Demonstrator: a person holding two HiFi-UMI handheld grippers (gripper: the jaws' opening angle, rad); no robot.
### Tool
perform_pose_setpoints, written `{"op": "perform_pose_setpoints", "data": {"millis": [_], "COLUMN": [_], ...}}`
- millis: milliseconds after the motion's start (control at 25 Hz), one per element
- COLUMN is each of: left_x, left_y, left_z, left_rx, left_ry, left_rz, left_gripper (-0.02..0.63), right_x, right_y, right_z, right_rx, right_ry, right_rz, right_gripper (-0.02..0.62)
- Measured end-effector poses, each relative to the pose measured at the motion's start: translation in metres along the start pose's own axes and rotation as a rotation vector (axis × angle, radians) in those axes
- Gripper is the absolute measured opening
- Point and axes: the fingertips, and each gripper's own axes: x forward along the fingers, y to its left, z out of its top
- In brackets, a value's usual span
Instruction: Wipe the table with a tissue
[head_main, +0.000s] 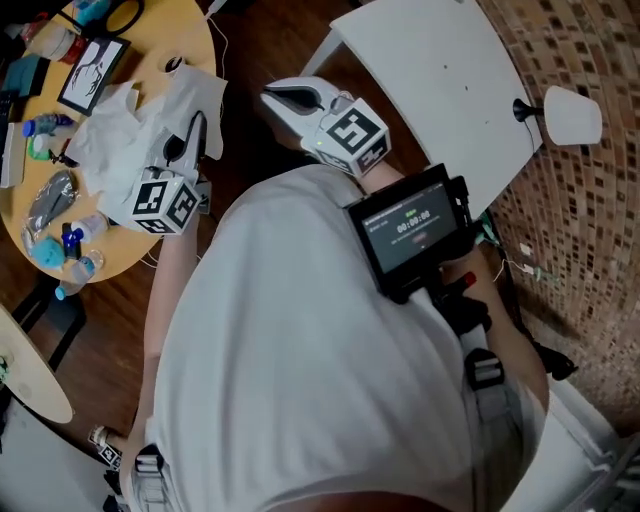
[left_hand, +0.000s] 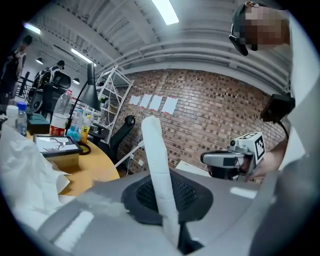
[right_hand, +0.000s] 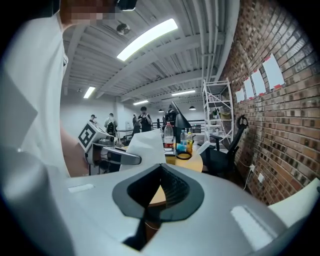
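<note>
The left tongs (head_main: 192, 135) were clenched on the tissue (left_hand: 154, 150). In the left gripper view it stood up from between the jaws as a narrow white strip, seen from its edge. In the right gripper view the same tissue showed as a wide white sheet above those tongs, and it touched no table. The right tongs (head_main: 280, 96) were closed too, tips together, with nothing gripped between them.

Below the left tongs and to their left was the round wooden table (head_main: 190, 30), crowded with crumpled white paper (head_main: 110, 140), a framed picture (head_main: 95, 68) and some bottles. Ahead of the right tongs and to their right stood the white table (head_main: 430, 70), with a bare top.

In my judgement the tissue was already picked up and the wiping itself had not begun: the step in hand was to carry the tissue to the surface. Which table was meant I could not tell for sure, but the white one seemed more likely, because its top was free.

The next move would call for bringing the left tongs over that top and tipping them down until the loose part of the tissue lay flat. Then they should press only lightly and stroke, because such thin paper could tear or slip out of the jaws.
</note>
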Motion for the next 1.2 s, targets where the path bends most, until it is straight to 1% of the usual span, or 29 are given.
{"op": "perform_pose_setpoints", "data": {"millis": [200, 440, 520, 680, 840, 920, 1040, 1200], "left_x": [0.019, 0.048, 0.057, 0.073, 0.091, 0.105, 0.122, 0.149], "left_y": [-0.010, -0.051, -0.066, -0.080, -0.099, -0.123, -0.171, -0.218], "left_z": [-0.017, -0.025, -0.026, -0.028, -0.038, -0.044, -0.055, -0.070], "left_rx": [-0.010, 0.035, 0.039, 0.027, 0.025, 0.032, 0.070, 0.100], "left_ry": [0.051, 0.119, 0.121, 0.100, 0.127, 0.147, 0.190, 0.237], "left_rz": [-0.064, -0.176, -0.201, -0.258, -0.295, -0.302, -0.333, -0.371], "left_gripper": [0.005, 0.005, 0.006, 0.005, 0.005, 0.005, 0.005, 0.005], "right_x": [-0.024, -0.078, -0.094, -0.112, -0.138, -0.167, -0.216, -0.260], "right_y": [-0.012, -0.019, -0.024, -0.035, -0.043, -0.053, -0.066, -0.083], "right_z": [-0.017, -0.030, -0.035, -0.050, -0.064, -0.069, -0.080, -0.101], "right_rx": [0.050, 0.046, 0.065, 0.097, 0.119, 0.131, 0.164, 0.199], "right_ry": [0.010, 0.015, 0.006, -0.009, -0.022, -0.032, -0.066, -0.095], "right_rz": [-0.099, -0.206, -0.234, -0.301, -0.351, -0.379, -0.421, -0.470], "right_gripper": [0.006, 0.006, 0.006, 0.006, 0.006, 0.006, 0.006, 0.006]}}
